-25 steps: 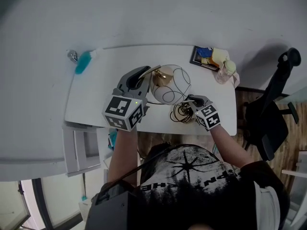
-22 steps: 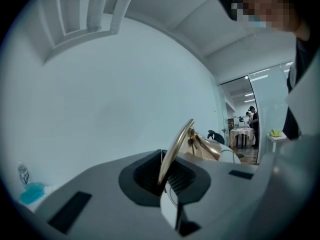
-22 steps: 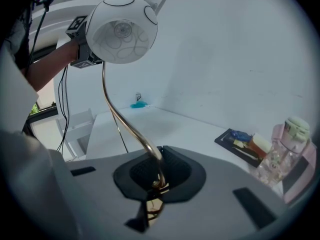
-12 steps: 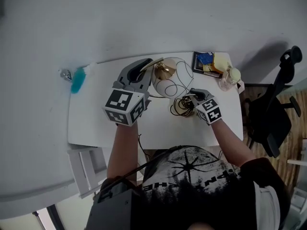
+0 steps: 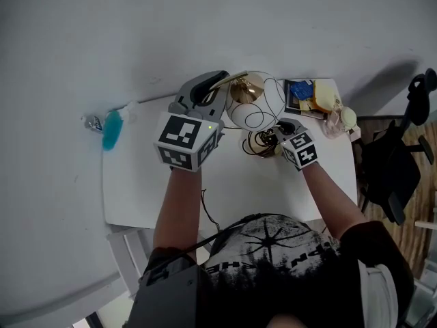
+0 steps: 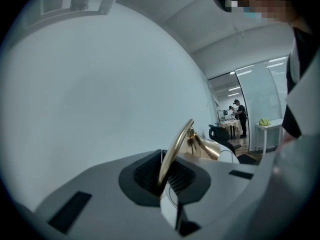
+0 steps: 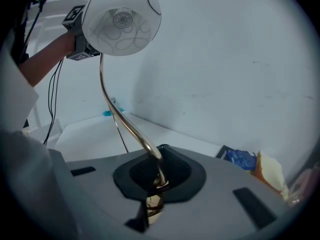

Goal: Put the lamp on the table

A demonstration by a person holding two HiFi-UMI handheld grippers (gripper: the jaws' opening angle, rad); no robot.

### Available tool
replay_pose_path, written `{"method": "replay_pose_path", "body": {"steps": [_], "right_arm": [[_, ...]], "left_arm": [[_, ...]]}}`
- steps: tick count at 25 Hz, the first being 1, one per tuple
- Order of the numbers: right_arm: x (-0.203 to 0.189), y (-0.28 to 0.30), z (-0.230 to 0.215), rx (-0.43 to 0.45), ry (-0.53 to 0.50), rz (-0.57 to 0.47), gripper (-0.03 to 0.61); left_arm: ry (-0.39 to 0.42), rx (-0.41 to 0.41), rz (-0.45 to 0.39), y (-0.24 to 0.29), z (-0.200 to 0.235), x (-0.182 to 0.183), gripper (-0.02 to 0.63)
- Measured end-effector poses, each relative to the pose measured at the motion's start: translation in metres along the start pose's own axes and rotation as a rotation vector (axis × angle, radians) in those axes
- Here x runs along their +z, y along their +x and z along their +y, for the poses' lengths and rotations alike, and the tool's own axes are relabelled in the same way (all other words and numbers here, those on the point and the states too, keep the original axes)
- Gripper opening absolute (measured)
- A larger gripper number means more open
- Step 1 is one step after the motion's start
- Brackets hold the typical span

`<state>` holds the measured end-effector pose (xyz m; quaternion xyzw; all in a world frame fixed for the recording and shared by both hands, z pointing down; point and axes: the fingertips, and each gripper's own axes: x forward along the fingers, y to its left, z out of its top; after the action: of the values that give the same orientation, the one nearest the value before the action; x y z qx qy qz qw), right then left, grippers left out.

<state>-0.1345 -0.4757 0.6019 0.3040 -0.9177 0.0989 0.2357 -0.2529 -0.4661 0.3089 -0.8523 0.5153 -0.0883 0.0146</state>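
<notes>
The lamp has a white globe shade [image 5: 249,109] with a gold cap and a thin curved gold stem [image 7: 120,116]. It is over the back of the white table [image 5: 232,183], close to the wall. My left gripper [image 5: 220,86] is shut on the upper stem [image 6: 175,149] beside the gold cone [image 6: 206,149]. My right gripper [image 5: 273,139] is shut on the stem's lower end [image 7: 159,176], by the coiled gold base [image 5: 258,143]. In the right gripper view the shade [image 7: 122,19] hangs high above the jaws. I cannot tell whether the base touches the table.
A dark book [image 5: 300,93] with yellow and pale items [image 5: 326,100] lies at the table's back right corner. A teal object [image 5: 111,129] sits at the left edge. A black office chair [image 5: 399,162] stands to the right. A black cord [image 5: 205,203] trails toward the front edge.
Both grippers have carried the lamp farther back across the table, toward the wall. Both have kept their hold on the stem.
</notes>
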Motion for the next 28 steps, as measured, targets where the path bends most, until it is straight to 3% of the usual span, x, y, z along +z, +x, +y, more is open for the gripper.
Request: {"method": "replay_pose_path", "body": {"steps": [9, 22, 28], "right_arm": [[0.021, 0.046, -0.038, -0.052, 0.013, 0.0, 0.02], [0.04, 0.111, -0.071, -0.077, 0.087, -0.025, 0.021], [0.041, 0.131, -0.088, -0.094, 0.127, -0.048, 0.021]], "left_arm": [[0.001, -0.039, -0.001, 0.042, 0.038, -0.005, 0.018], [0.136, -0.059, 0.024, 0.098, 0.063, 0.004, 0.018], [0.148, -0.068, 0.05, 0.121, 0.07, -0.002, 0.018]]}}
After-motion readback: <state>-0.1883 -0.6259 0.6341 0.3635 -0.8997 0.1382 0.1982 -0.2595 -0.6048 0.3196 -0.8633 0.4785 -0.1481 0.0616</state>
